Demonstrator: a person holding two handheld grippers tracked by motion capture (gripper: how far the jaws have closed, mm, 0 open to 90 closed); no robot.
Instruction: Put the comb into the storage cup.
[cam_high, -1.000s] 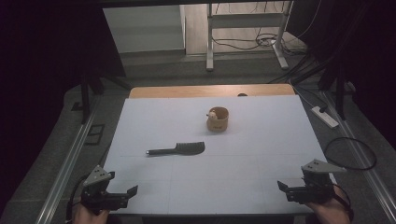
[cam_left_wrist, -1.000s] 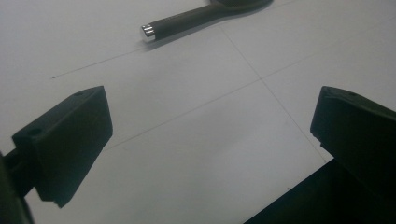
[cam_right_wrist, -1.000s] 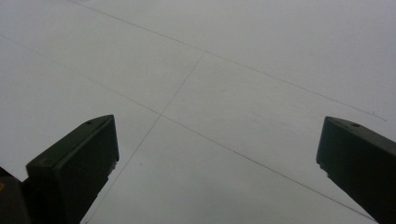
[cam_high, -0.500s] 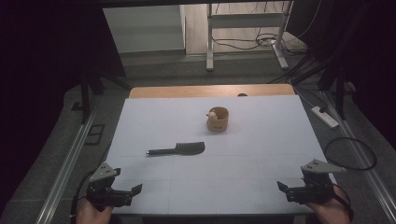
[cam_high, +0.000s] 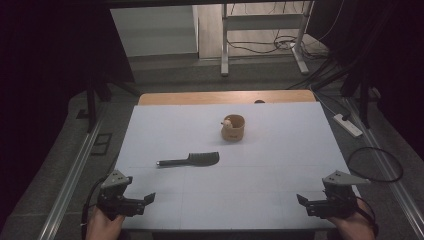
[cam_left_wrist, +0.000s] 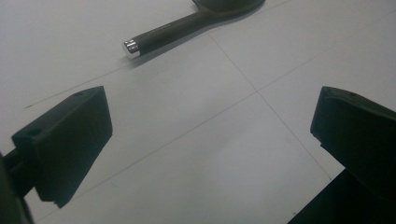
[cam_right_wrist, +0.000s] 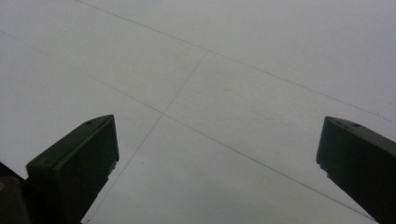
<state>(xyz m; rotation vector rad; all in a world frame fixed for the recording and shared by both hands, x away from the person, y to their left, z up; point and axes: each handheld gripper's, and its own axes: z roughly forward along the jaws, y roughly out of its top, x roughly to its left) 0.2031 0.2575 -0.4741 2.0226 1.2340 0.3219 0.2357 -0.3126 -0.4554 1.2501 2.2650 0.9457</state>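
On table (cam_high: 280, 150) — one comb (cam_high: 192, 159) | one cup (cam_high: 233, 128) | two grippers, fingers apart

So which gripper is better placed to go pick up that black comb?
Left, probably. The left gripper is open and sits nearer the comb, whose handle lies just ahead of its jaws. The right gripper, also open, faces bare table.

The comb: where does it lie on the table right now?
In the high view the comb lies left of centre, nearer than the wooden cup, ahead of the left gripper, handle pointing left.
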